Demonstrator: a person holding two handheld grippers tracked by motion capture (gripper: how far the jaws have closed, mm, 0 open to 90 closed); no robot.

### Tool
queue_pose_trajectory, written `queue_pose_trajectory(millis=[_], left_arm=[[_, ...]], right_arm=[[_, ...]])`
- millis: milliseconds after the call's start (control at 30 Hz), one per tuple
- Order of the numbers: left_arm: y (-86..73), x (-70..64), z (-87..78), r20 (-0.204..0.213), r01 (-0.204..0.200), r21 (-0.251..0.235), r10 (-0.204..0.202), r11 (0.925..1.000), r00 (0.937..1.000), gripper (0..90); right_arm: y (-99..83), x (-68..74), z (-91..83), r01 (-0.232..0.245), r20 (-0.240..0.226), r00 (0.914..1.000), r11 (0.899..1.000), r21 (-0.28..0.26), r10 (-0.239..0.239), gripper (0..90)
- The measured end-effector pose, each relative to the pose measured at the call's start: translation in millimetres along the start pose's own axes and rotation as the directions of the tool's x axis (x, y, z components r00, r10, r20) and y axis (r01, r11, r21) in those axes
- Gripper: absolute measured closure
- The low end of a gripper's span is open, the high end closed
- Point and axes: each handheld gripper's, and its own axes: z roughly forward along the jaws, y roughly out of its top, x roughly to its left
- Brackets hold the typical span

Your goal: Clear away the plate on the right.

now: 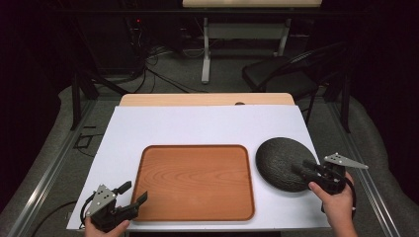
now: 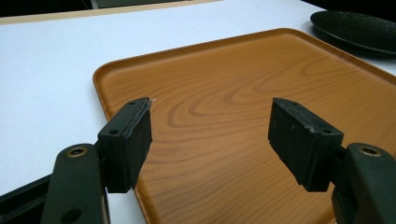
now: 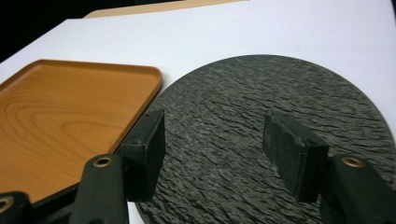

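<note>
Holding both tools low at my side of the white table, I find the work in hand to be the round, dark grey, rough-textured stone-like plate and the rectangular orange-brown wood-grain tray.

The right gripper sits over the plate's near right edge with its jaws spread and nothing between them. In the right gripper view the plate lies flat under both pads, so I judge this an approach for an edge grasp, not yet a hold.

The left gripper rests at the tray's near left corner, jaws likewise apart and empty. In the left gripper view the tray runs beneath them, which suggests I am placed to steady it.

The plate lies on the table just right of the tray, rim close to the tray's raised lip; I cannot tell if they touch. The plate's far right edge sits near the table edge, leaving little margin there. The tray's bed is bare and offers ample landing room. Bare table lies beyond both items.
</note>
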Motion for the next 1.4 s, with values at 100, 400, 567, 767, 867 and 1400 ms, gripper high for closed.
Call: queue_pose_trajectory(millis=[100, 400, 567, 767, 867, 1400], left_arm=[[0.0, 0.5, -0.1, -0.002, 0.002, 0.0, -0.002, 1.0, 1.0, 30.5], [0.2, 1.5, -0.6, -0.002, 0.004, 0.009, -0.004, 1.0, 1.0, 30.6], [0.0, 1.6, -0.3, -0.001, 0.007, 0.005, -0.007, 1.0, 1.0, 30.5], [-0.1, 1.7, -0.1, -0.001, 0.006, 0.006, -0.006, 1.0, 1.0, 30.5], [0.0, 1.6, 0.0, -0.005, 0.006, 0.007, -0.006, 1.0, 1.0, 30.5], [-0.2, 1.8, 0.2, -0.005, 0.007, 0.01, -0.007, 0.9999, 1.0, 30.6]], right_arm=[[2.1, -5.5, -2.7, -0.021, 0.009, 0.9997, 1.0, -0.009, 0.021, 38.7], [11.2, -17.4, -4.2, -0.021, 0.047, 0.9987, 1.0, 0.017, 0.02, 38.3], [13.3, -25.7, -3.0, -0.046, 0.047, 0.9979, 0.998, 0.038, 0.044, 38.4], [13.2, -40.6, -0.4, -0.099, 0.061, 0.9936, 0.992, 0.075, 0.094, 38.5], [13.1, -48.0, -0.6, -0.123, 0.07, 0.9907, 0.989, 0.082, 0.117, 38.5], [2.2, -69.9, 1.1, -0.228, 0.09, 0.9716, 0.968, 0.105, 0.219, 38.7]])
